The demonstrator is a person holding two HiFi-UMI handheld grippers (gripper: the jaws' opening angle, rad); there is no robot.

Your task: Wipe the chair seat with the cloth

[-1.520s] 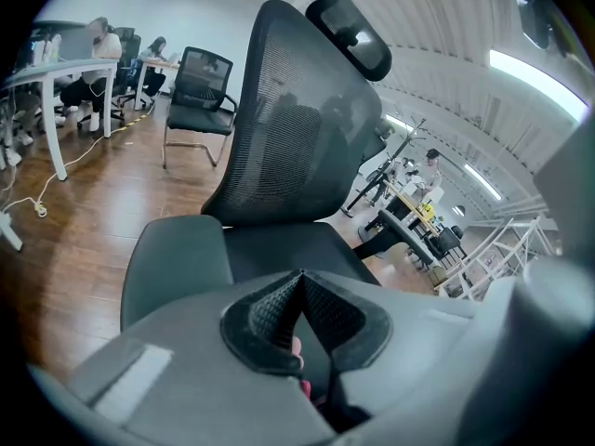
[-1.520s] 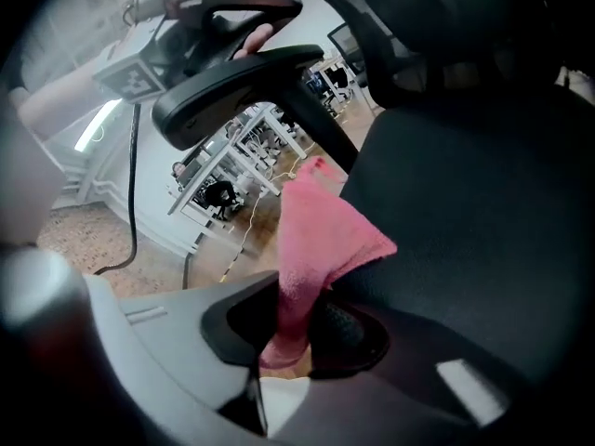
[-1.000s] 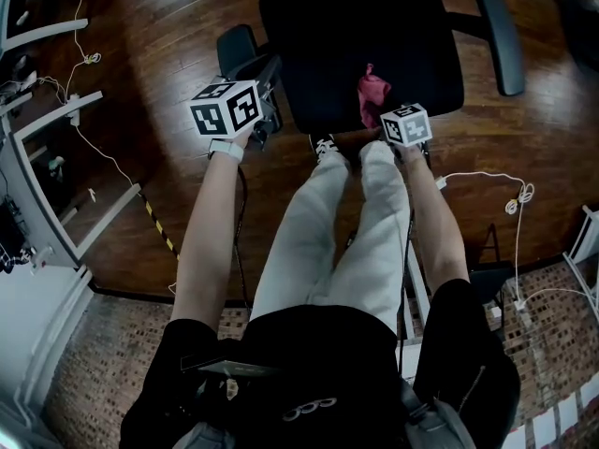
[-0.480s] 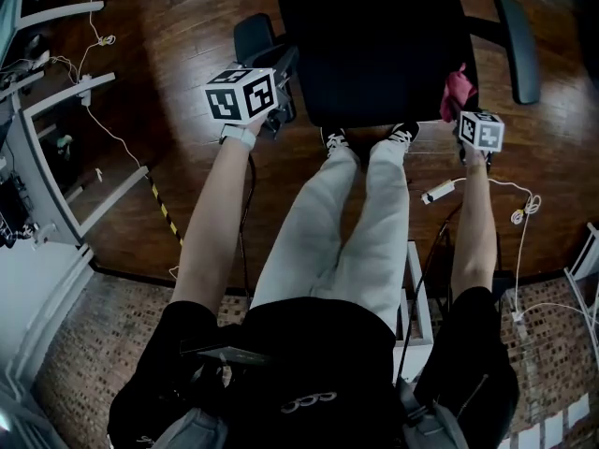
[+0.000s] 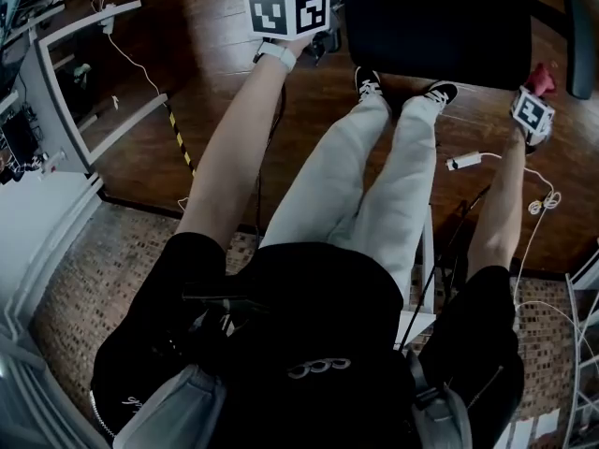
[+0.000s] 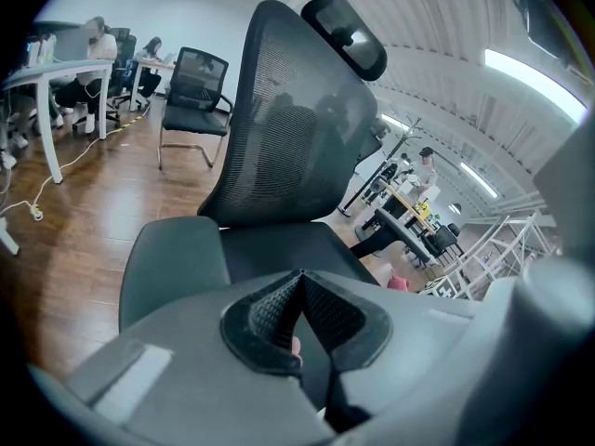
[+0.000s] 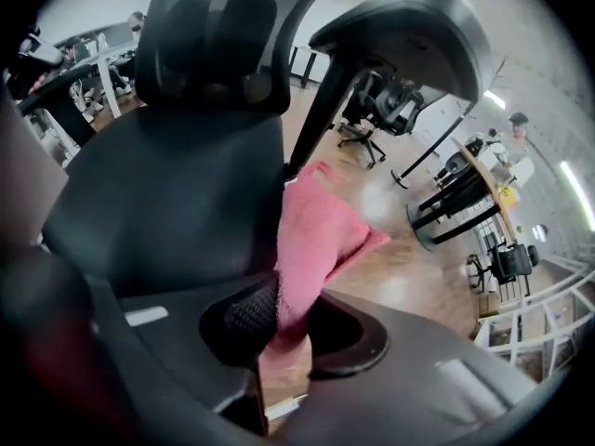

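The black office chair seat [image 5: 440, 26] fills the top of the head view, with the person's two shoes at its front edge. My right gripper [image 5: 535, 96] is shut on the pink cloth [image 5: 541, 78] just off the seat's right edge, below the right armrest [image 5: 585, 26]. In the right gripper view the pink cloth [image 7: 311, 240] stands up from between the jaws, with the seat [image 7: 167, 203] to its left. My left gripper [image 5: 318, 40] hovers by the seat's front left corner, jaws shut with nothing in them. The left gripper view looks across the seat [image 6: 279, 249] to the mesh backrest [image 6: 297, 128].
A left armrest pad [image 6: 172, 268] lies close ahead of the left gripper. White cables [image 5: 543, 199] and a plug [image 5: 463, 162] trail over the wooden floor at the right. White desk legs [image 5: 103, 73] stand at the left. Other chairs and desks fill the room beyond.
My right gripper has carried the pink cloth rightward from the seat's front to past its right edge. The left gripper stays by the seat's left front corner. The head camera has tilted back.
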